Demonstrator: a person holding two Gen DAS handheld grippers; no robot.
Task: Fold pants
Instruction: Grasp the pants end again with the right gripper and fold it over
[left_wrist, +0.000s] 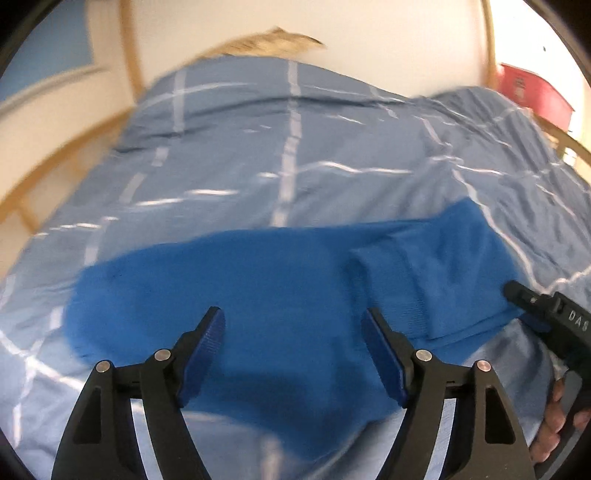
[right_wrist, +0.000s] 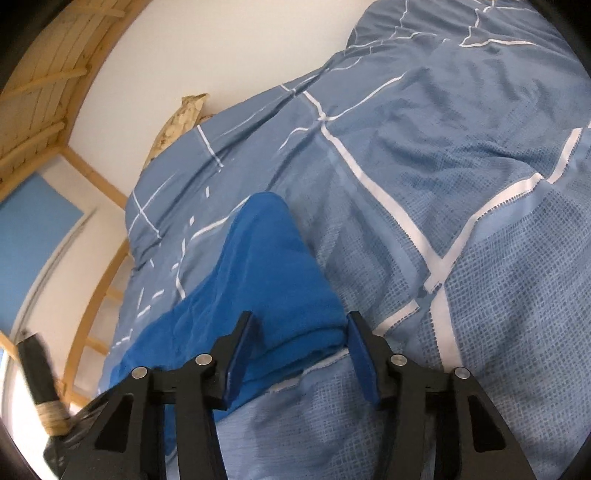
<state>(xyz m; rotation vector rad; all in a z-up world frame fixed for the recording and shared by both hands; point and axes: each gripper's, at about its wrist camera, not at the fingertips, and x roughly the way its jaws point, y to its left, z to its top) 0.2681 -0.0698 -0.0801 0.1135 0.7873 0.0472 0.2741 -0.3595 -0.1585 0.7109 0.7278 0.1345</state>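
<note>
Nearest the lens in the left wrist view, the left gripper (left_wrist: 293, 347) is seen with its blue-padded fingers spread wide apart, released and grasping nothing, poised above the pants (left_wrist: 280, 295). Largest of all, a light blue bedcover (left_wrist: 332, 147) crossed by white stripes fills both views from 9 to 3 o'clock. On it the bright blue pants are laid flat, stretched from 9 toward 3 o'clock in the left wrist view, with a folded-over part at about 3 o'clock; in the right wrist view they (right_wrist: 266, 273) run from 7 o'clock up toward the centre. The right gripper (right_wrist: 300, 347) is held with its jaws apart, and the near edge of the pants lies between the pads; whether cloth is touched by the pads cannot be told. That same right gripper (left_wrist: 517, 295) appears at 4 o'clock in the left wrist view, its tip at the edge of the pants, with the holding hand (left_wrist: 554, 424) partly shown below it. A wooden bed frame (right_wrist: 92, 314) is seen at 8 o'clock, and a beige pillow (right_wrist: 181, 122) at 11 o'clock against the white wall. A red box (left_wrist: 532, 88) is visible at 2 o'clock.
</note>
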